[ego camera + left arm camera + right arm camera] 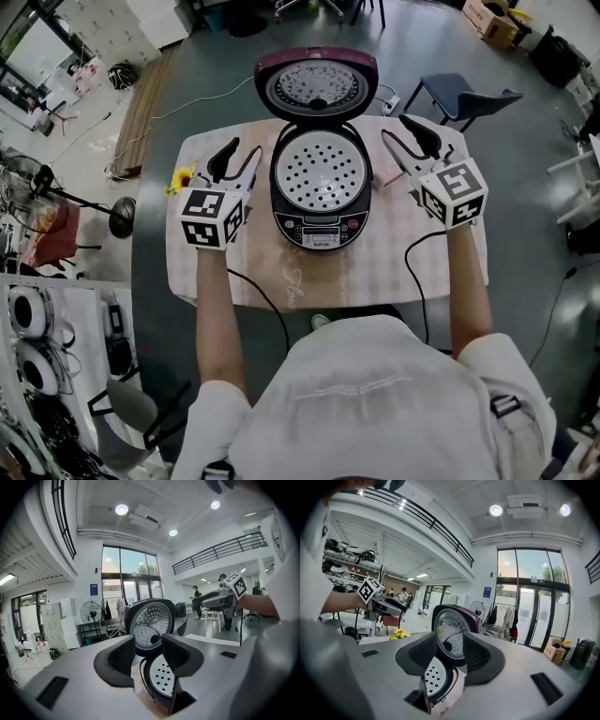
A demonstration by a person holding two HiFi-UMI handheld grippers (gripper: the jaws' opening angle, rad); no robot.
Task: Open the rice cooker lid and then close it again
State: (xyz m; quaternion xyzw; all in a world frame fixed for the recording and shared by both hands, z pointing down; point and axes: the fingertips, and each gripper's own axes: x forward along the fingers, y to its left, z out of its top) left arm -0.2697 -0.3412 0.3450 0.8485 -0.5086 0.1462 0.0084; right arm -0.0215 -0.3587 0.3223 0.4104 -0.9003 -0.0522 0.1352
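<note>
The rice cooker [319,217] stands in the middle of the table with its maroon lid [317,86] swung up and back. Its perforated inner tray [321,169] is exposed. My left gripper [236,161] hovers just left of the pot, open, with nothing between its fingers. To the right of the pot my right gripper [405,141] is open and empty too. In the left gripper view the raised lid [149,627] shows through the gap of the left gripper [149,656]. In the right gripper view the lid [452,630] stands beyond the right gripper [449,656].
The table [394,267] has a pale checked cloth. A yellow flower [180,178] lies at its left edge and a pink cloth [384,171] sits beside the cooker on the right. A dark chair [461,96] stands behind the table's right corner. Cables hang from both grippers.
</note>
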